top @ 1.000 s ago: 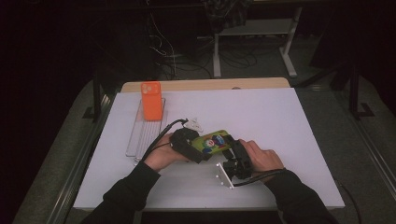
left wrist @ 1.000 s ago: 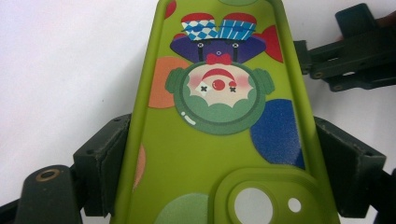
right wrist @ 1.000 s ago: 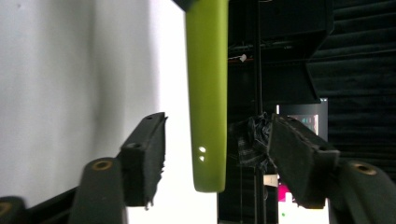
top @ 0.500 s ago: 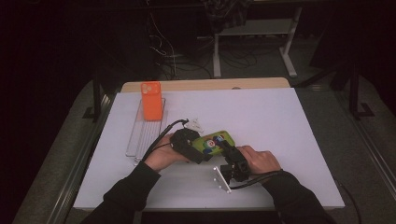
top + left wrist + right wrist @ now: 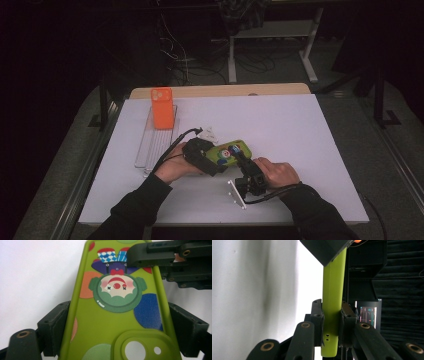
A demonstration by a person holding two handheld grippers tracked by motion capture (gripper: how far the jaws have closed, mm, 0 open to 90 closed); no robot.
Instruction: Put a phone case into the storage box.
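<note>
A white table top [image 5: 300,130] sits in a dark room, cables and stand legs behind it. At its left, an orange phone case [image 5: 161,107] stands on a clear ridged tray [image 5: 150,150]. My left forearm reaches in from the bottom, and my left gripper [image 5: 202,156] pinches the green phone case [image 5: 227,151] by its long edges, a jaw pressed on each side. The case's back shows a clown face, coloured dots and a camera cutout [image 5: 142,347]. My right hand [image 5: 275,172] angles the right gripper [image 5: 245,167] in from the side; its jaws clamp the case's end across its thickness, the case edge-on between the pads [image 5: 317,312].
</note>
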